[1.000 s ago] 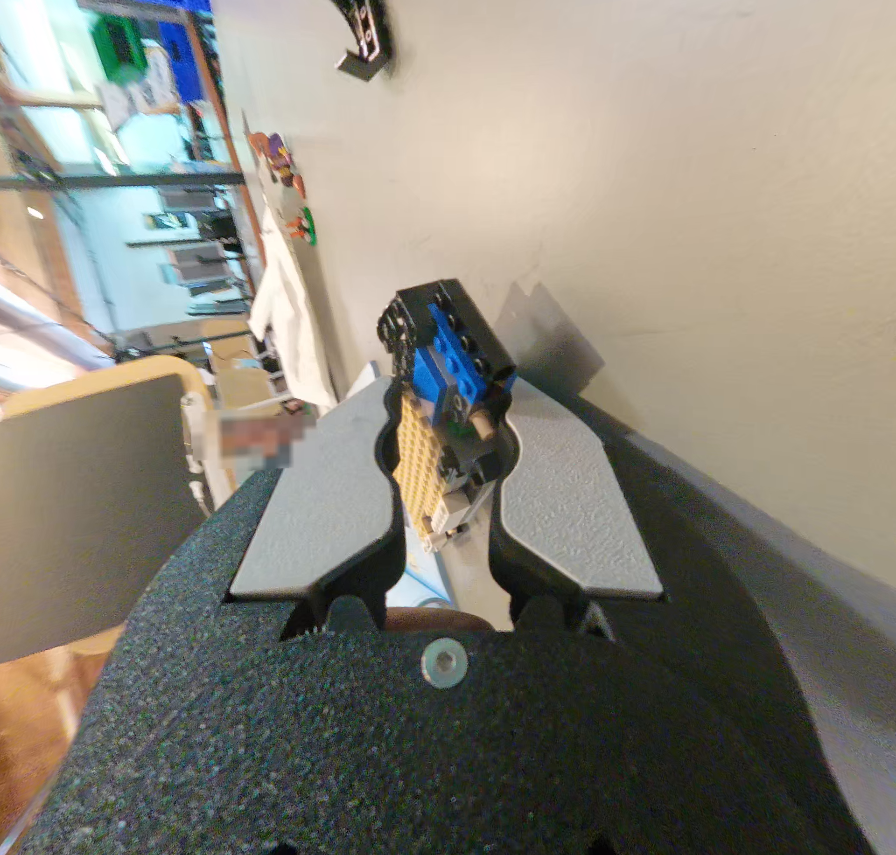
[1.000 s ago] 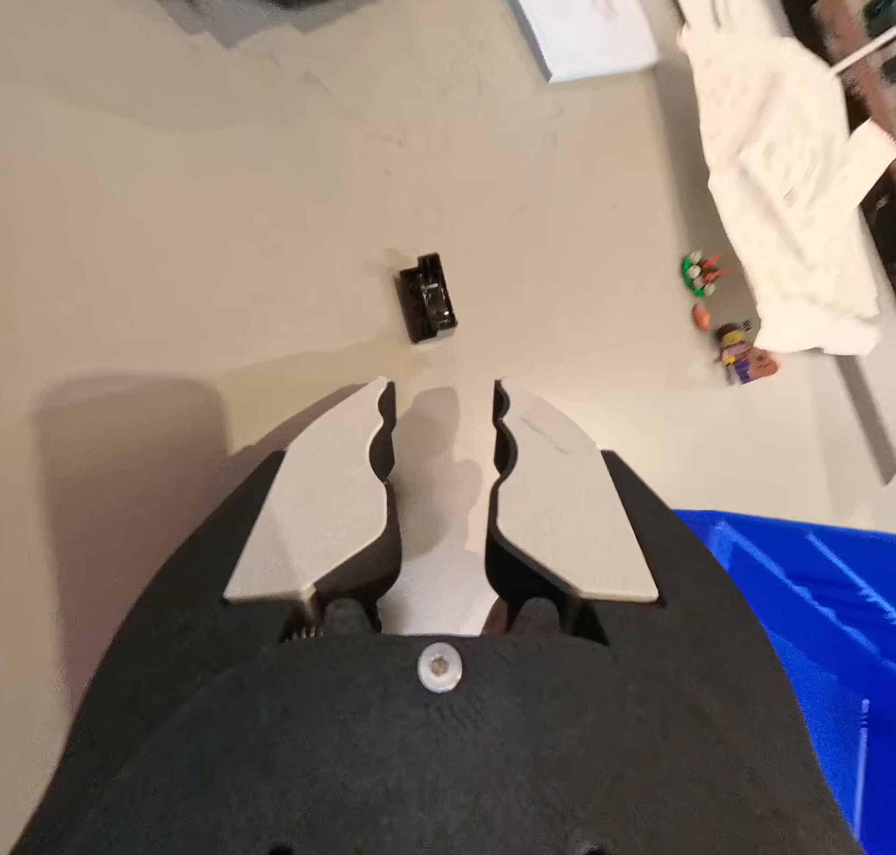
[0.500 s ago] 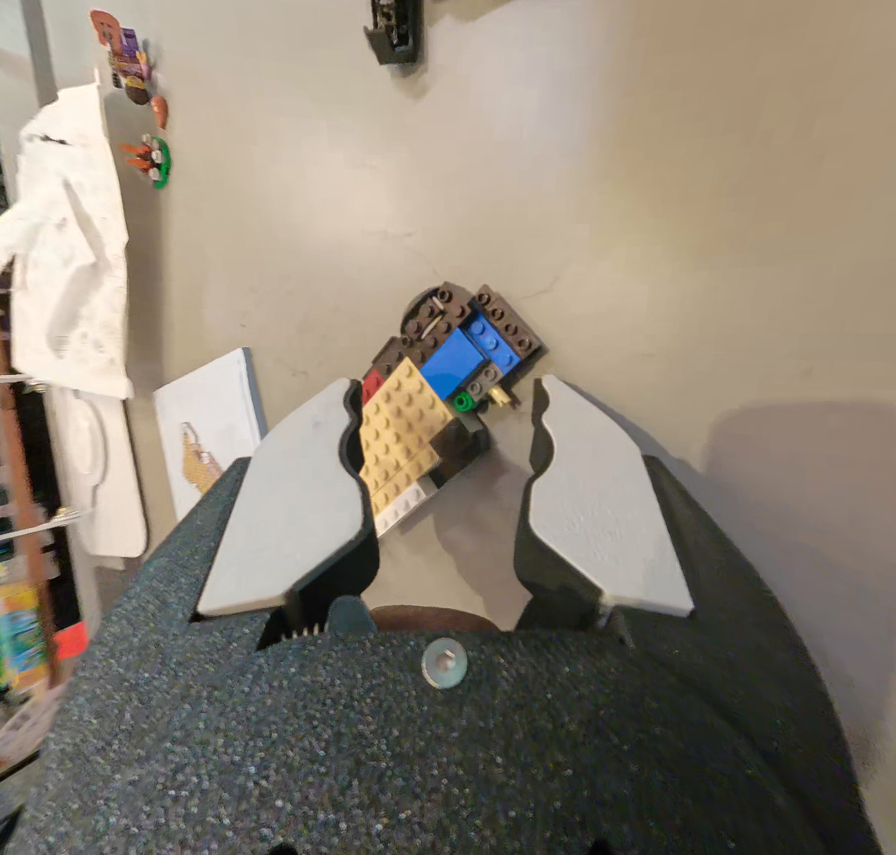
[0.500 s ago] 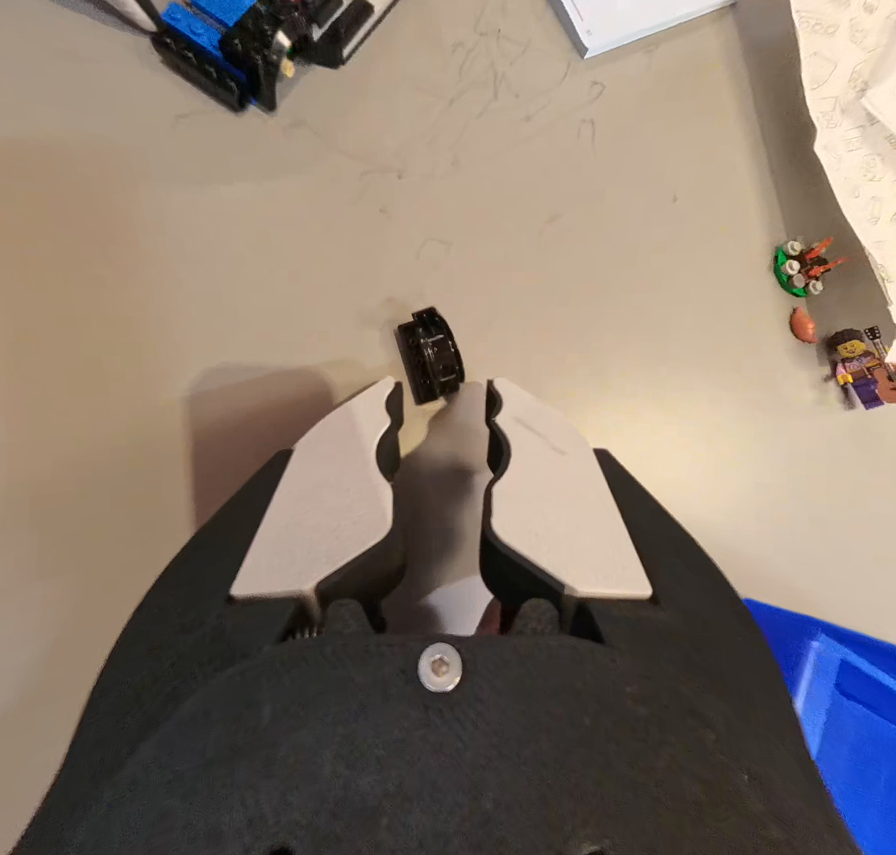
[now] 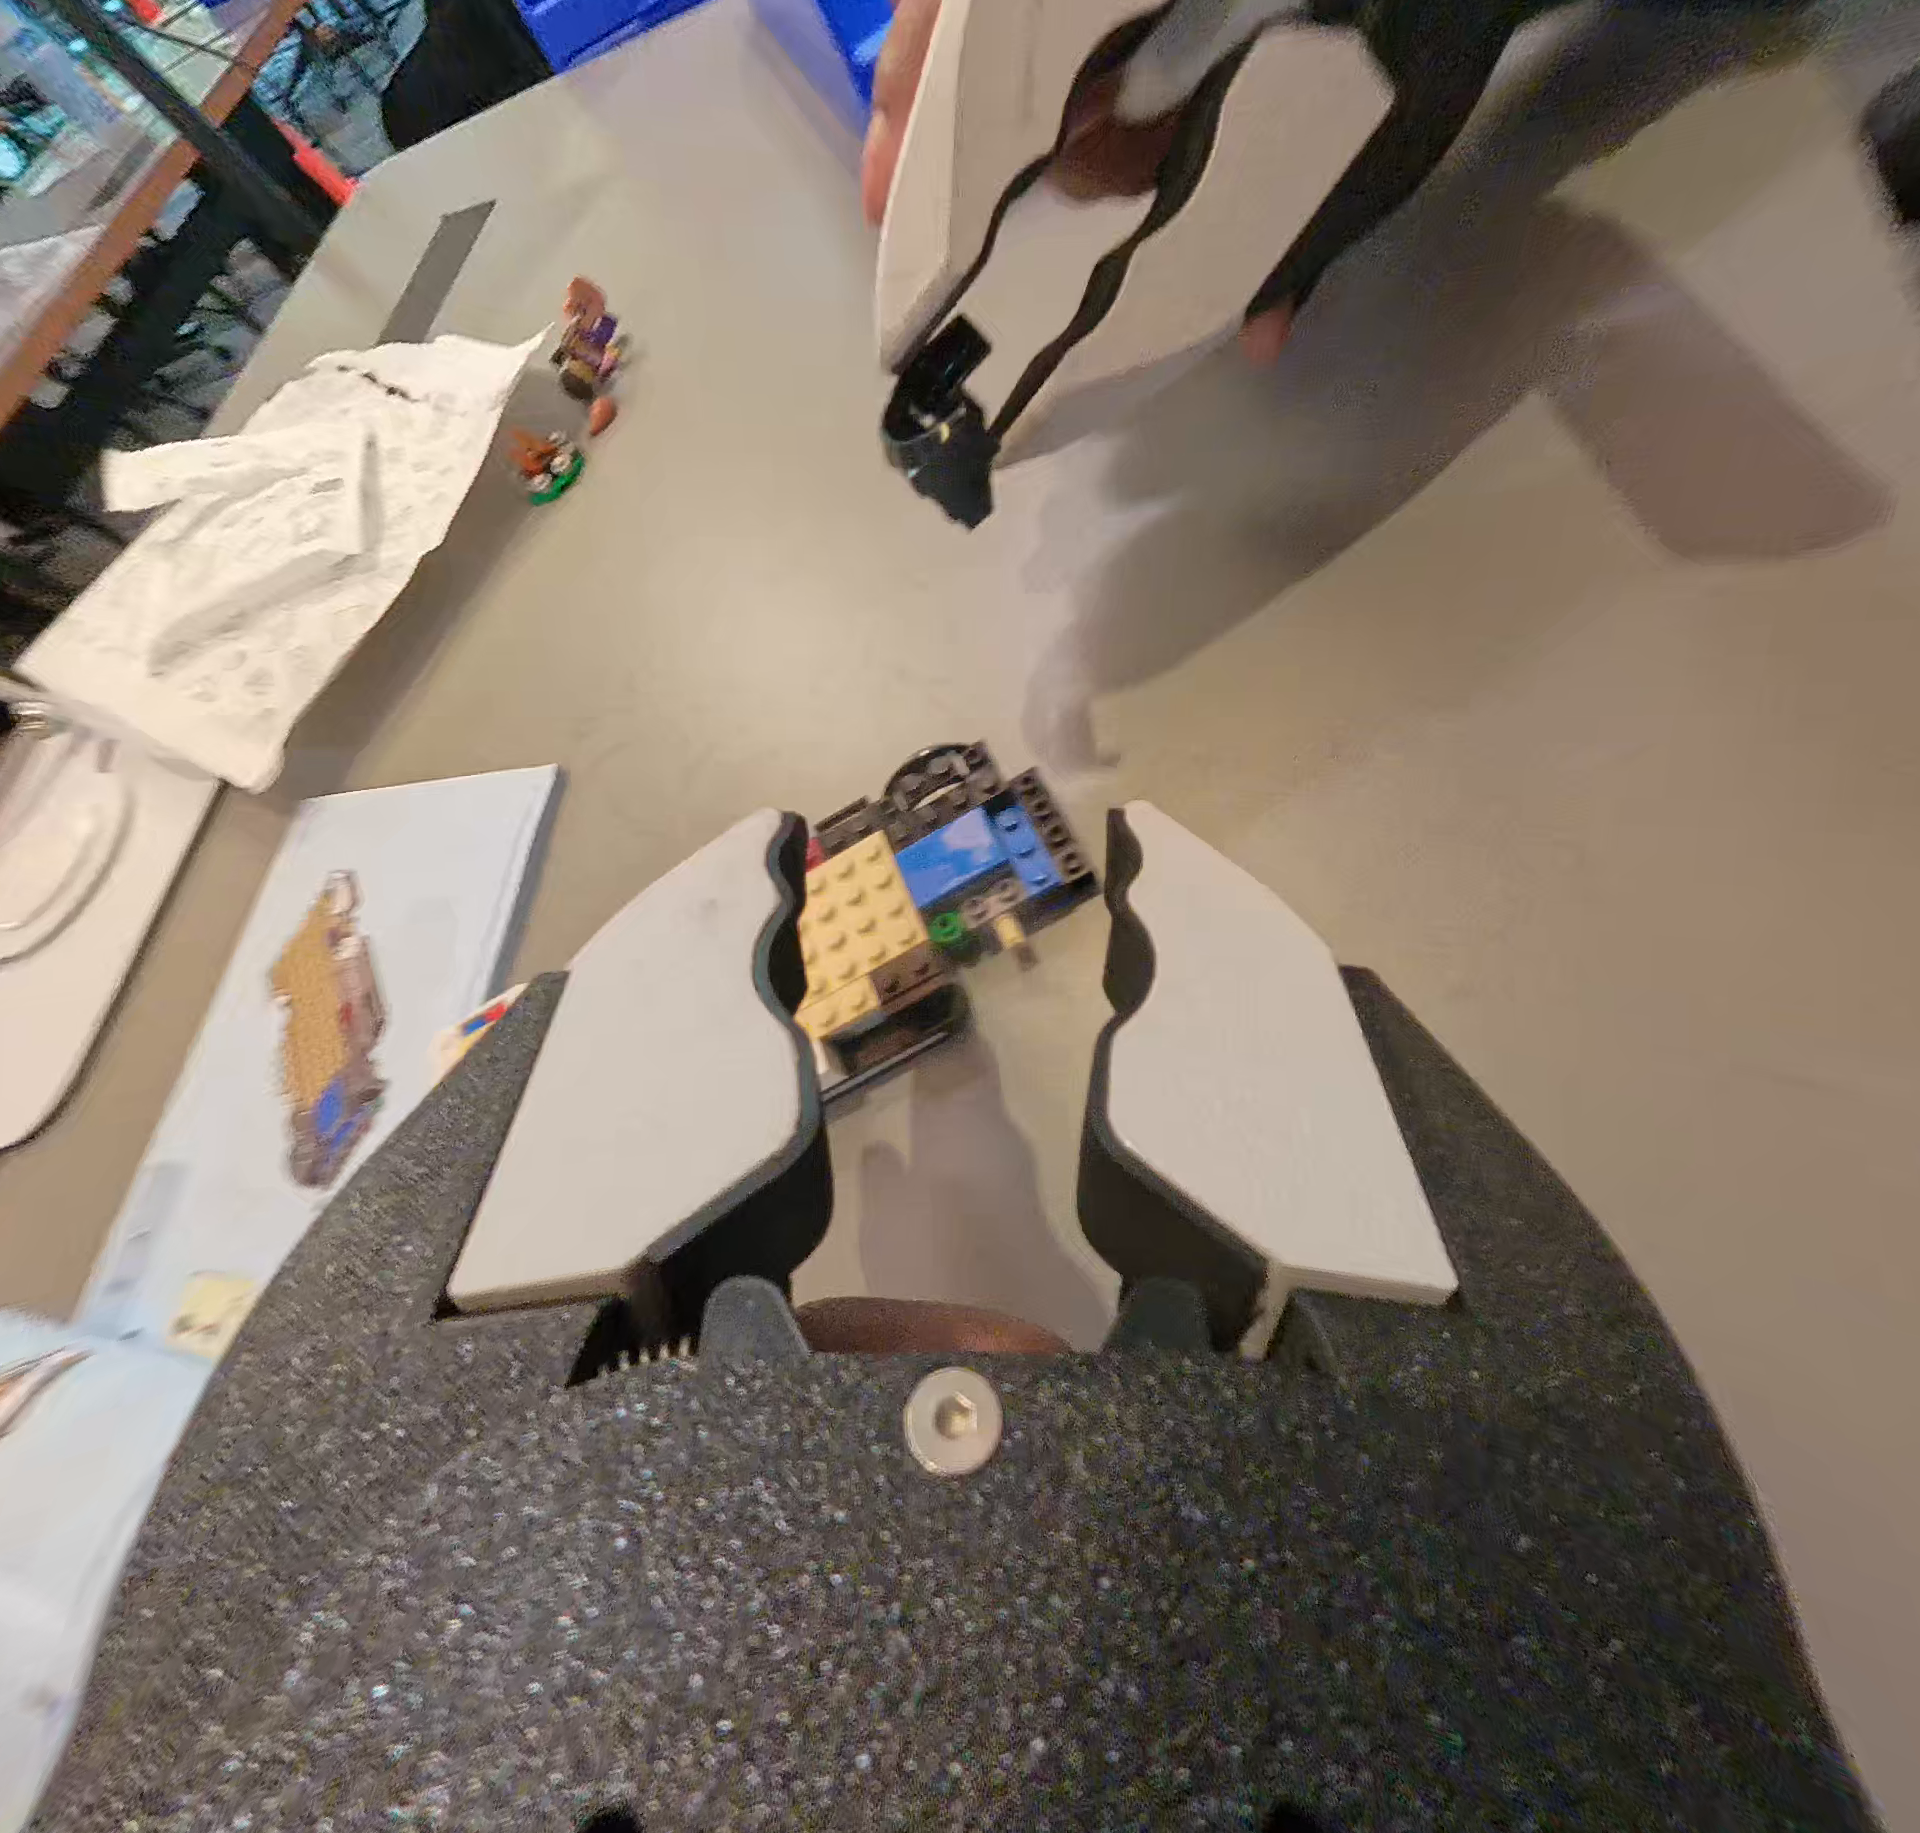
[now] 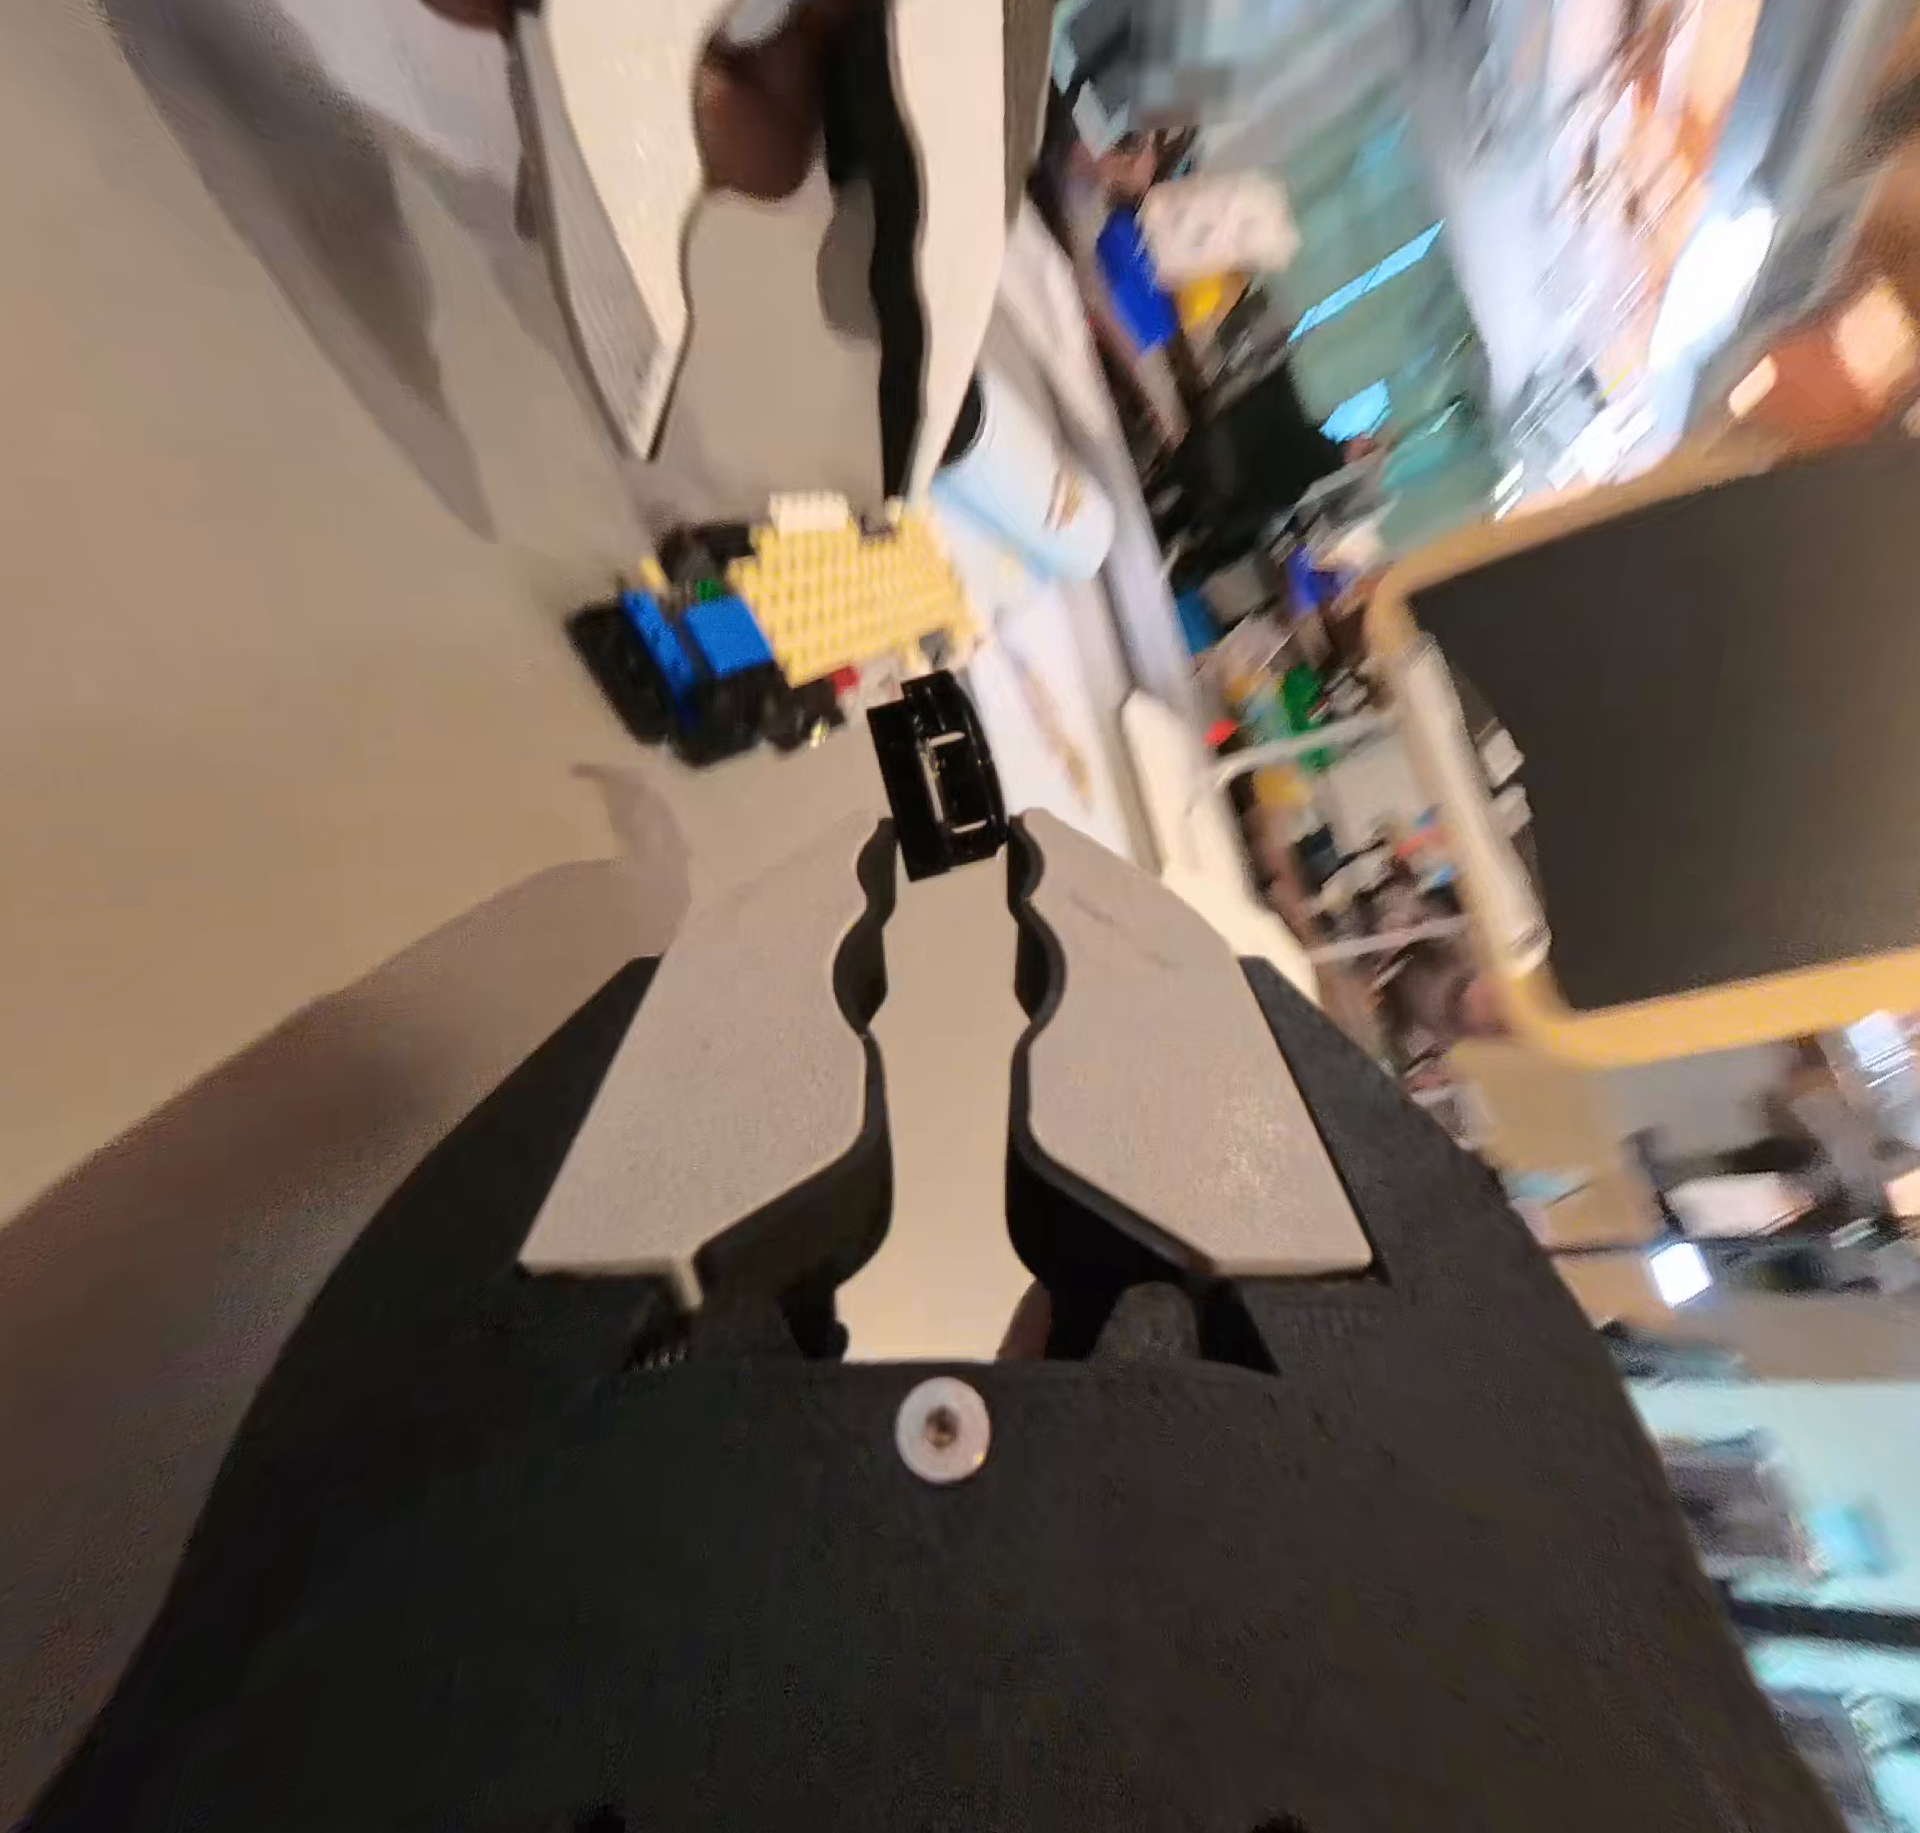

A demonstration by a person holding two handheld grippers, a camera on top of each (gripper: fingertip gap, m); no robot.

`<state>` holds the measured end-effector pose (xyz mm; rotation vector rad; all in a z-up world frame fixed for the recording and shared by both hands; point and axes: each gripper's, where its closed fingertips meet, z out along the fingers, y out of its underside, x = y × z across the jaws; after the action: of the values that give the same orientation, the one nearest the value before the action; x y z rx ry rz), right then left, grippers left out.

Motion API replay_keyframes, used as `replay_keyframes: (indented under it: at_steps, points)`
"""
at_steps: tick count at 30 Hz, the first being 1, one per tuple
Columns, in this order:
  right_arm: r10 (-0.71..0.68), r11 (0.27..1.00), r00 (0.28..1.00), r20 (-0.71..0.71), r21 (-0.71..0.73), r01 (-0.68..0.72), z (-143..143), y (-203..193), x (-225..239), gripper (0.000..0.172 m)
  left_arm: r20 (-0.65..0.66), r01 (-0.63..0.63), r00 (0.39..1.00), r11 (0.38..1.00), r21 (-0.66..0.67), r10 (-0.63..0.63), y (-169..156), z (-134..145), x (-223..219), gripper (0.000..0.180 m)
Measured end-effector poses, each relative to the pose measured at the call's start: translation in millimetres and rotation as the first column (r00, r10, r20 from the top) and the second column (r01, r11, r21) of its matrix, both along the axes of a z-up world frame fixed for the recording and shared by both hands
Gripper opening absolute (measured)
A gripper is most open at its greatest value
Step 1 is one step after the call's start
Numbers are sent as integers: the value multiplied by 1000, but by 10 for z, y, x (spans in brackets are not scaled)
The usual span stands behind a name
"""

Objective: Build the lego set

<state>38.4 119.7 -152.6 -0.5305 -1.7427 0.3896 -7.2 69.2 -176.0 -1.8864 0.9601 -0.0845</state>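
Right now the right gripper [image 6: 948, 833] pinches a small black brick piece [image 6: 940, 786] at its fingertips, lifted clear of the grey table [image 5: 1351, 848]. Ahead of it the left gripper [image 5: 951, 827] stands open, its left finger just beside a brick model [image 5: 914, 910] of tan, blue and black lying between its fingers; a booklet [image 5: 416, 900] lies to its left

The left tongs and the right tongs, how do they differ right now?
The left tongs stand wide open, while the right tongs are closed narrow. The left tongs grip nothing; the brick model lies on the table between their fingers. The right tongs pinch a small black piece at their tips, clear of the table. Both have pale grey fingers on black bodies.
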Motion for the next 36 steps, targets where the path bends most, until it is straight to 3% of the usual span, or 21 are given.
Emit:
replay_keyframes:
  at_steps: [3,7,12,14,18,25,29,33,36]
  points:
    - [71,985,993,-94,164,-55,100,-192,-119,20,86,54,995,998,11,-55,-100,56,77,53]
    - [94,900,985,-146,435,-21,120,-300,-269,20,128,7,992,1000,25,-10,-114,110,63,48]
    - [194,665,962,-191,747,15,53,-501,-390,20,210,-30,977,999,-14,32,-142,127,72,44]
    - [238,607,952,-192,795,8,0,-591,-414,20,168,-49,985,999,-6,49,-145,101,56,40]
    - [303,577,934,-188,816,-23,-56,-761,-426,20,75,-42,996,999,5,42,-185,37,113,18]
    - [286,661,944,-165,747,-69,-90,-653,-427,27,-221,-53,971,980,192,95,-104,-26,-33,10]
    - [256,774,962,-93,616,-146,-154,-500,-388,28,-418,93,907,943,321,53,-68,-62,-42,10]
    - [235,885,972,-14,417,-208,-179,-429,-366,27,-541,249,840,911,329,-34,-59,-152,33,10]
    - [227,922,973,34,315,-226,-196,-420,-353,27,-586,330,804,899,289,-107,-62,-225,55,10]
